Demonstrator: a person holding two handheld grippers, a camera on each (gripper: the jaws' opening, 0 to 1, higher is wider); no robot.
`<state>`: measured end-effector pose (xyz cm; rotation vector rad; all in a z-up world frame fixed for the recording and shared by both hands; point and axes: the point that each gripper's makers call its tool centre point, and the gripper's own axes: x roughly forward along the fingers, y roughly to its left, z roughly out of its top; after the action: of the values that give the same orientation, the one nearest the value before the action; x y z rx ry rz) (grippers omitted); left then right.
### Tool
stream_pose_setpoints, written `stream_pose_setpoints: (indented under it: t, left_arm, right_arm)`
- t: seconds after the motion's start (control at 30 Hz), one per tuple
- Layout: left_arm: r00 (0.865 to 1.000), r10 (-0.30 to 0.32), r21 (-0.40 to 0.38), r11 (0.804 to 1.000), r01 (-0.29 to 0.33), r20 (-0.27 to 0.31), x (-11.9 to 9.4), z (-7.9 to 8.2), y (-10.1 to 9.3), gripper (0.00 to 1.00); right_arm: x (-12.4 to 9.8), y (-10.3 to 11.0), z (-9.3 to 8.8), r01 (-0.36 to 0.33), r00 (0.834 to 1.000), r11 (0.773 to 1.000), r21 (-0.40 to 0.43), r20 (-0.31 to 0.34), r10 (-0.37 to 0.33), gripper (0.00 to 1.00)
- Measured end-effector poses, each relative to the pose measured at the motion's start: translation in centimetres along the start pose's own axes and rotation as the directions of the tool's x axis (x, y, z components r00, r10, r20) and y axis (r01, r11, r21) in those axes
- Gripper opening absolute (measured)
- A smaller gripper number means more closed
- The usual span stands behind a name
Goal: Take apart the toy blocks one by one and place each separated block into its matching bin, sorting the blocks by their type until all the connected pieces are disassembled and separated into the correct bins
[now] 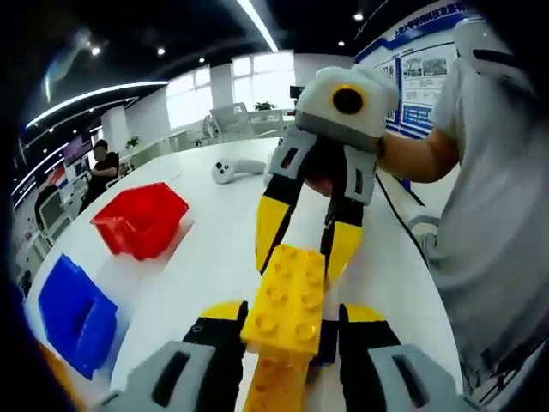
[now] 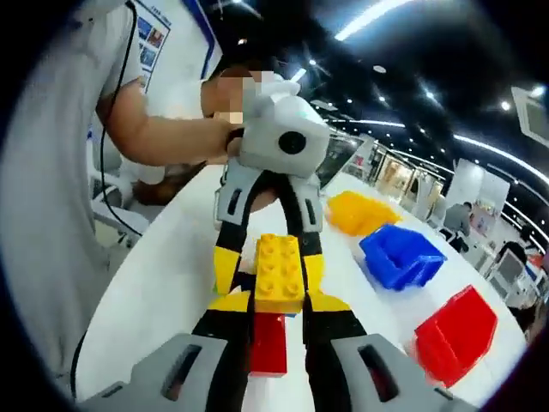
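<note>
A stack of joined toy blocks is held in the air between both grippers. In the left gripper view a yellow block [image 1: 287, 300] lies on top of an orange block [image 1: 274, 386], and my left gripper [image 1: 292, 330] is shut on that end. The right gripper [image 1: 307, 249] reaches in from above and pinches the yellow block's far end. In the right gripper view the yellow block [image 2: 279, 273] sits over a red block [image 2: 268, 343], with my right gripper [image 2: 279, 300] shut on them. The left gripper [image 2: 269, 268] faces it from the far side.
On the white table [image 1: 214, 257] stand a red bin [image 1: 141, 219] and a blue bin [image 1: 77, 313]. The right gripper view shows an orange bin [image 2: 360, 212], the blue bin [image 2: 401, 255] and the red bin [image 2: 455, 335]. A white handheld device [image 1: 236, 169] lies farther back.
</note>
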<state>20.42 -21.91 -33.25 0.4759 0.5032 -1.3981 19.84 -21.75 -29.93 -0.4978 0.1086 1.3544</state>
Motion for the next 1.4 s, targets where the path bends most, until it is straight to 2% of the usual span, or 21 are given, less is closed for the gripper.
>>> stream_pose_setpoints:
  t: [0.07,0.17,0.23,0.27,0.33,0.4,0.47,0.6,0.63,0.67,0.77,0.8,0.87,0.9,0.97,1.07,1.13,1.17,1.23,1.33,1.4]
  left_arm:
    - [0.999,-0.001,-0.015,1.000,0.002,0.046,-0.1,0.5,-0.1,0.46]
    - [0.974,0.032,-0.069,0.997,-0.017,0.223,-1.7,3.2,0.2,0.49]
    - [0.940,0.104,-0.131,0.989,-0.064,0.325,-3.3,4.6,1.0,0.50]
    - [0.926,0.145,-0.164,0.982,-0.092,0.348,-4.1,4.7,1.4,0.50]
    - [0.886,0.269,-0.206,0.957,-0.203,0.379,-6.2,4.1,2.5,0.51]
    - [0.848,0.354,-0.262,0.928,-0.265,0.394,-7.9,3.1,3.1,0.51]
    - [0.827,0.429,-0.311,0.893,-0.326,0.364,-9.2,1.7,3.6,0.51]
    - [0.789,0.551,-0.302,0.827,-0.474,0.271,-11.8,-1.1,3.4,0.51]
    - [0.779,0.570,-0.300,0.815,-0.496,0.260,-12.3,-1.7,3.2,0.51]
    - [0.777,0.576,-0.305,0.810,-0.501,0.253,-12.7,-2.2,2.9,0.51]
    - [0.755,0.625,-0.377,0.760,-0.530,0.197,-14.0,-4.6,2.6,0.51]
    - [0.733,0.652,-0.396,0.736,-0.550,0.193,-14.7,-5.3,2.6,0.52]
    - [0.701,0.685,-0.432,0.703,-0.564,0.199,-15.5,-6.0,2.5,0.52]
    - [0.690,0.697,-0.446,0.690,-0.570,0.196,-15.9,-6.3,2.4,0.52]
    - [0.674,0.714,-0.456,0.672,-0.584,0.190,-16.5,-6.7,2.2,0.51]
    - [0.637,0.749,-0.472,0.635,-0.612,0.181,-17.8,-7.1,2.3,0.51]
    - [0.621,0.763,-0.476,0.621,-0.623,0.182,-18.5,-7.2,2.2,0.51]
    - [0.615,0.767,-0.477,0.616,-0.627,0.183,-18.8,-7.2,2.1,0.51]
    - [0.617,0.766,-0.478,0.617,-0.625,0.183,-19.2,-7.3,1.8,0.51]
    - [0.618,0.766,-0.474,0.616,-0.629,0.176,-19.4,-7.5,1.5,0.50]
    - [0.622,0.764,-0.473,0.618,-0.628,0.172,-19.2,-7.7,1.4,0.51]
  right_arm:
    - [-0.7,-0.5,0.8,0.011,0.998,0.998,0.063,0.063,-0.015,0.23]
    - [-1.7,-1.5,2.5,0.024,0.988,0.991,0.134,0.150,-0.044,0.23]
    - [-2.2,-2.6,3.9,0.035,0.976,0.984,0.175,0.205,-0.071,0.23]
    - [-2.3,-3.2,4.5,0.042,0.972,0.982,0.185,0.220,-0.083,0.23]
    - [-2.1,-4.4,5.3,0.064,0.968,0.979,0.191,0.229,-0.108,0.23]
    - [-1.5,-5.4,6.1,0.091,0.965,0.978,0.186,0.227,-0.133,0.23]
    - [-0.6,-7.3,6.1,0.145,0.963,0.969,0.201,0.194,-0.185,0.23]
    - [2.2,-9.9,7.4,0.149,0.961,0.956,0.253,0.190,-0.200,0.23]
    - [3.3,-10.7,7.9,0.134,0.958,0.943,0.304,0.205,-0.202,0.23]
    - [4.4,-11.4,8.5,0.123,0.954,0.926,0.357,0.213,-0.209,0.23]
    - [7.9,-13.1,9.8,0.128,0.957,0.921,0.367,0.197,-0.212,0.23]
    - [9.1,-13.5,10.2,0.136,0.958,0.922,0.362,0.189,-0.216,0.23]
    - [11.9,-15.3,10.6,0.160,0.955,0.916,0.368,0.176,-0.237,0.23]
    - [13.0,-16.3,10.4,0.200,0.948,0.907,0.370,0.160,-0.274,0.23]
    - [16.0,-16.9,9.6,0.215,0.957,0.894,0.394,0.099,-0.274,0.23]
    - [19.6,-18.5,9.5,0.238,0.956,0.878,0.414,0.062,-0.288,0.23]
    - [21.8,-19.8,9.7,0.265,0.949,0.871,0.414,0.046,-0.311,0.23]
    - [22.8,-20.3,9.7,0.275,0.950,0.873,0.402,0.027,-0.311,0.23]
    - [25.6,-21.9,9.7,0.271,0.957,0.883,0.384,-0.009,-0.290,0.23]
    - [27.3,-22.5,8.5,0.310,0.951,0.897,0.316,-0.096,-0.295,0.24]
    - [28.3,-22.5,7.6,0.299,0.953,0.905,0.302,-0.150,-0.265,0.24]
